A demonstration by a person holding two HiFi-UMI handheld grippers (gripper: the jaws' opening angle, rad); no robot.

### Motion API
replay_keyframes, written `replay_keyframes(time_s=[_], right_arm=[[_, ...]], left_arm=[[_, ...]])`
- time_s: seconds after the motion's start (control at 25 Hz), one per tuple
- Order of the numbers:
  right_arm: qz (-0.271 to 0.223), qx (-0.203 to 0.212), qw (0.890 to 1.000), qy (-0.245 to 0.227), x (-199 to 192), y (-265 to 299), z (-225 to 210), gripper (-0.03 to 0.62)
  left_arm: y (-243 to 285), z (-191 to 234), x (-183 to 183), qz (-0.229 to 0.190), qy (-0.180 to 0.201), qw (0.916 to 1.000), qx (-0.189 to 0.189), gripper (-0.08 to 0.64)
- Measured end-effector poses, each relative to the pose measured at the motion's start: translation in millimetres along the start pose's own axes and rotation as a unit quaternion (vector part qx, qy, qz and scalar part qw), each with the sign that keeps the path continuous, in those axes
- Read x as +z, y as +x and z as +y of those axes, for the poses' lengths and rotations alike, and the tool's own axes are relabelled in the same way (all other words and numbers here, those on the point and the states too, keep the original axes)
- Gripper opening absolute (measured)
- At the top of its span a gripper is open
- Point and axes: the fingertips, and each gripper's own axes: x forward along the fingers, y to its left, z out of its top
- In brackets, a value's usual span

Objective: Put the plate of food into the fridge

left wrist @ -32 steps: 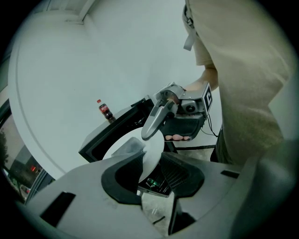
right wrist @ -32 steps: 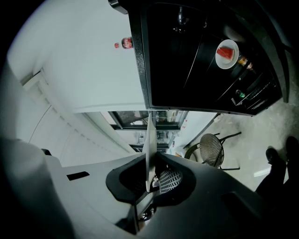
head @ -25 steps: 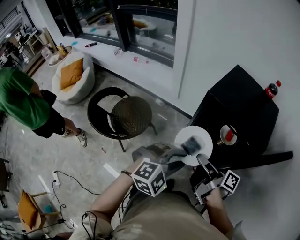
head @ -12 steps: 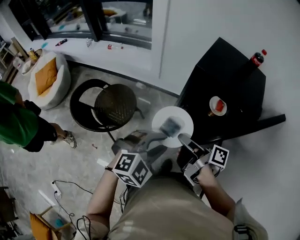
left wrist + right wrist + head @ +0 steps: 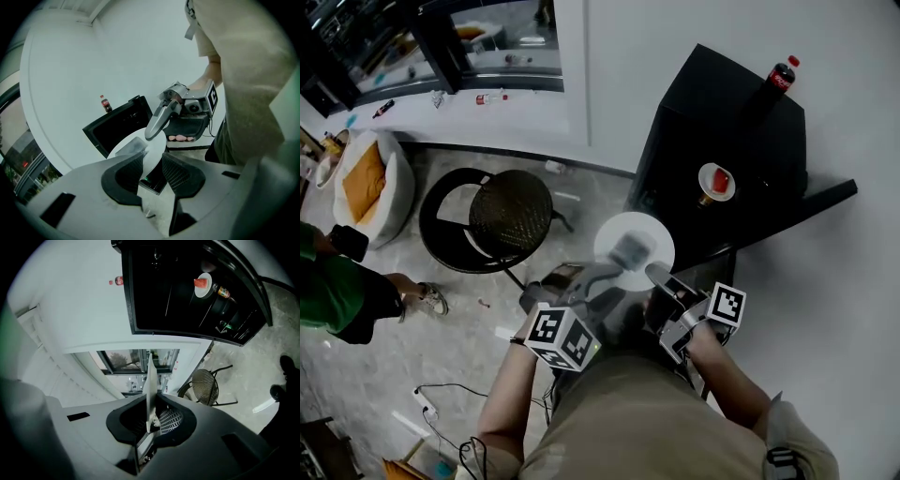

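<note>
Plate (image 5: pixel 651 244) level, face up, rim in left claw (image 5: pixel 609 271), right claw (image 5: pixel 655 274)

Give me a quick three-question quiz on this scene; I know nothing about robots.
1. True or false: the white plate is already inside the fridge.
2. What stands on top of the fridge? A) a kettle B) a cola bottle C) a lamp
3. Is the fridge door open or shut?
Key: 1 false; 2 B; 3 open.
</note>
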Motion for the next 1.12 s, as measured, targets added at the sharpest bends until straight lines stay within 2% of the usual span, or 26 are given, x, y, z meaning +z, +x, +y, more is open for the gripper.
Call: replay_keyframes(time_s=[0.32, 0.48, 0.84, 1.12], right_arm=[[-0.027, -0.007, 1.0, 0.01, 8, -4, -13, 0.043], [-0.026, -0.009, 1.0, 0.012, 8, 1, -20, 0.041], [0.029, -0.01, 1.0, 0.008, -3, 33, -20, 0.041], [0.075, -0.016, 0.997, 0.007, -33, 49, -12, 0.041]], left_arm=[[16, -3, -7, 0.002, -0.007, 1.0, 0.001, 0.124], [17, -3, -15, 0.011, -0.011, 0.9998, 0.007, 0.123], [2, 11, -36, 0.034, -0.036, 0.9978, 0.044, 0.124], [-29, 7, -48, 0.051, -0.065, 0.9937, 0.075, 0.124]])
